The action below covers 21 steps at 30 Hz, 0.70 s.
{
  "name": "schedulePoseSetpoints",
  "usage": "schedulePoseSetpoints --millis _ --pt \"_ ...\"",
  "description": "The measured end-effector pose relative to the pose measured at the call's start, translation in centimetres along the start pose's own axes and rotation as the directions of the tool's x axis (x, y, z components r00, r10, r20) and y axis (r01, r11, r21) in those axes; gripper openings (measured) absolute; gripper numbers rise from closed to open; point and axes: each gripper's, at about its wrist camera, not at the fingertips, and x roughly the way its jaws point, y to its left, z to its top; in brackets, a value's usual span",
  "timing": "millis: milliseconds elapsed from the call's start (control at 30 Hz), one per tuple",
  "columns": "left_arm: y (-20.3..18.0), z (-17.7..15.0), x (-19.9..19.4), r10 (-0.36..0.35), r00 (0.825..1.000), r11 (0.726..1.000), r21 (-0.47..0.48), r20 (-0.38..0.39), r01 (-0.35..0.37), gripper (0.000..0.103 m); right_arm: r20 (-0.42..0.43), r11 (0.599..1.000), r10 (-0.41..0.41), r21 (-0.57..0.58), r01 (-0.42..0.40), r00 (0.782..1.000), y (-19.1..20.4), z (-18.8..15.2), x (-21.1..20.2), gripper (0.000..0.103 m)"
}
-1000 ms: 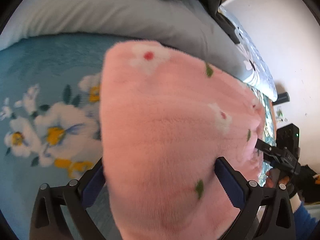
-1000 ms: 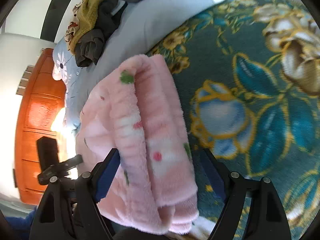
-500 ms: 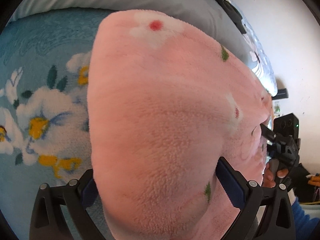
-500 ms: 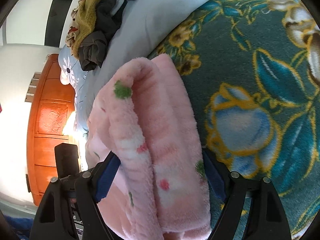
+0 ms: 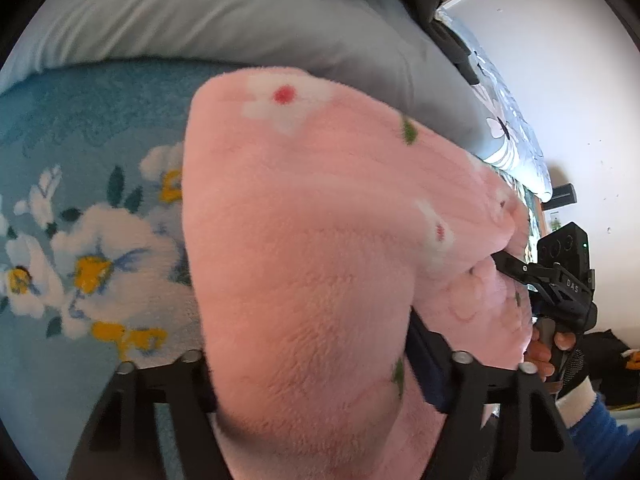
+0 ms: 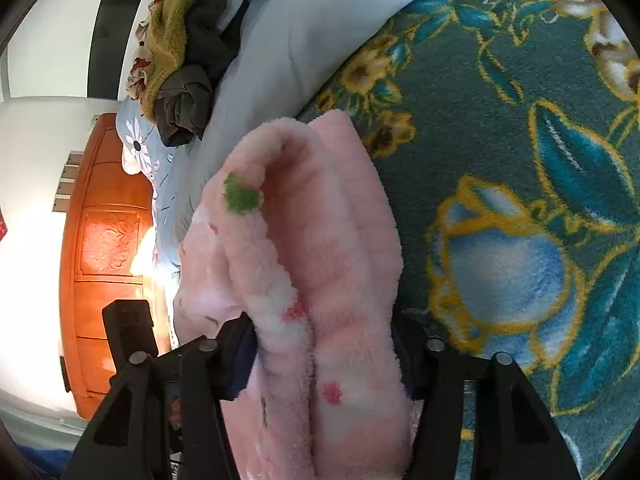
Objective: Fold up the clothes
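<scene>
A pink fleece garment (image 5: 312,240) with white flowers and green specks lies bunched on the floral blanket (image 5: 80,248). It fills the left wrist view, and my left gripper (image 5: 308,360) is closing on it. The blue right pad (image 5: 424,360) digs into the pile, while the fabric hides the left pad. In the right wrist view the same garment (image 6: 320,260) shows as a thick folded roll. My right gripper (image 6: 324,344) is closing on that roll, with both pads against its sides. From the left wrist view, the right gripper (image 5: 516,268) bites the garment's far edge, a hand behind it.
A grey-blue pillow (image 5: 240,20) borders the blanket at the back. On it sits a heap of dark and mustard clothes (image 6: 180,48). An orange wooden headboard (image 6: 104,240) and a white wall stand beyond. Teal floral blanket (image 6: 520,160) spreads to the right of the roll.
Both pairs of jaws have narrowed onto the pink garment, which now bulges between them. The right gripper has edged forward along the roll.
</scene>
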Motion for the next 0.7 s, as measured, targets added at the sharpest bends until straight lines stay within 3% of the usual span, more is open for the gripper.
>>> schedulePoseSetpoints --millis 133,300,500,700 --pt "-1.8 -0.3 -1.2 0.037 0.999 0.997 0.065 0.032 -0.039 0.052 0.006 1.000 0.029 0.012 -0.029 1.000 0.1 -0.1 -1.0 0.045" --pt "-4.0 -0.6 -2.5 0.046 0.997 0.992 0.113 0.059 -0.052 0.049 0.013 0.998 0.060 -0.011 -0.060 0.998 0.9 -0.1 -3.0 0.043" --pt "-9.1 -0.6 -1.7 -0.036 0.999 0.977 0.210 0.030 0.029 0.048 0.075 0.999 0.033 -0.034 -0.031 0.997 -0.7 0.7 -9.1 0.043" --pt "-17.5 1.3 4.9 -0.140 0.988 0.947 0.282 -0.061 0.152 0.048 0.121 0.994 -0.095 -0.033 0.100 0.988 -5.1 3.5 -17.6 0.043"
